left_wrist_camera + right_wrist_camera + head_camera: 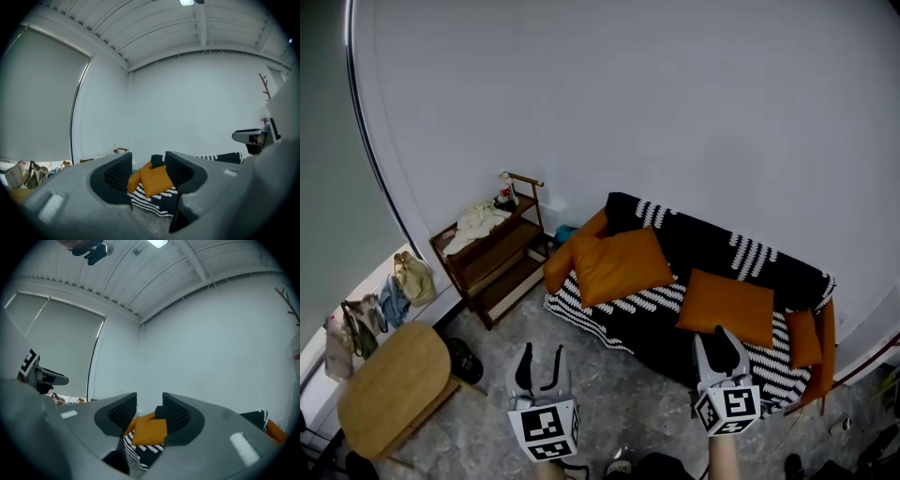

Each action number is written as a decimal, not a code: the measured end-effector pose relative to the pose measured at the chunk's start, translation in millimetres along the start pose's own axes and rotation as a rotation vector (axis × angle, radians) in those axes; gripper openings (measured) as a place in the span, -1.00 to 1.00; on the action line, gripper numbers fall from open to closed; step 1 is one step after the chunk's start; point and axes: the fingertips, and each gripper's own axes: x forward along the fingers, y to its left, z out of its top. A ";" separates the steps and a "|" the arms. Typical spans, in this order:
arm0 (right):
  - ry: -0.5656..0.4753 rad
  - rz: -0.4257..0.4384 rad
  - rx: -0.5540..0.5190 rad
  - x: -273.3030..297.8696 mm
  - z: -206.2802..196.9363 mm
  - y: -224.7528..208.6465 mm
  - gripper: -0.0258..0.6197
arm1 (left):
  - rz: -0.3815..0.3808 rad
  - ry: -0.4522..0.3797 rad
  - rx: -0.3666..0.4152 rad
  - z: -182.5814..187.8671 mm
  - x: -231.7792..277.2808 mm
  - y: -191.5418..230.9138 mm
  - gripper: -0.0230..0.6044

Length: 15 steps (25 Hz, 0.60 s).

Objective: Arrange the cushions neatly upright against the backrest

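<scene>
A sofa under a black-and-white throw point(712, 246) stands against the wall. One large orange cushion point(619, 265) lies tilted on its left part, with a second orange cushion point(565, 258) behind it at the left arm. A third point(727, 306) lies flat on the seat right of the middle, and a fourth point(803, 337) sits at the right end. My left gripper point(542, 361) hovers over the floor in front of the sofa, open and empty. My right gripper point(719, 342) is near the seat's front edge, just below the flat cushion, also open and empty. The left gripper view frames the large cushion point(154, 180) between its jaws, far off.
A wooden shelf rack point(492, 253) with cloths and a bottle stands left of the sofa. A rounded wooden table point(394, 384) is at the lower left, with a dark object point(465, 360) on the floor beside it. Bags point(370, 314) line the window ledge.
</scene>
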 end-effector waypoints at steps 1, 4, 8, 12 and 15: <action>0.005 0.003 0.001 4.0 -1.4 -2.0 -0.37 | -0.001 0.004 -0.002 -1.0 4.6 -0.5 -0.18; 0.031 0.011 0.009 14.7 -8.7 -8.3 -0.22 | -0.004 0.020 -0.010 -5.2 16.1 -1.8 -0.12; 0.058 0.012 -0.006 31.8 -20.2 -12.9 -0.17 | 0.014 0.038 -0.018 -12.7 31.1 3.4 -0.12; 0.068 0.029 0.002 61.2 -31.2 -14.1 -0.15 | 0.046 0.047 -0.012 -14.6 53.7 15.0 -0.12; 0.069 0.055 0.020 98.0 -39.1 -19.2 -0.14 | 0.073 0.050 0.002 -14.0 79.3 21.3 -0.12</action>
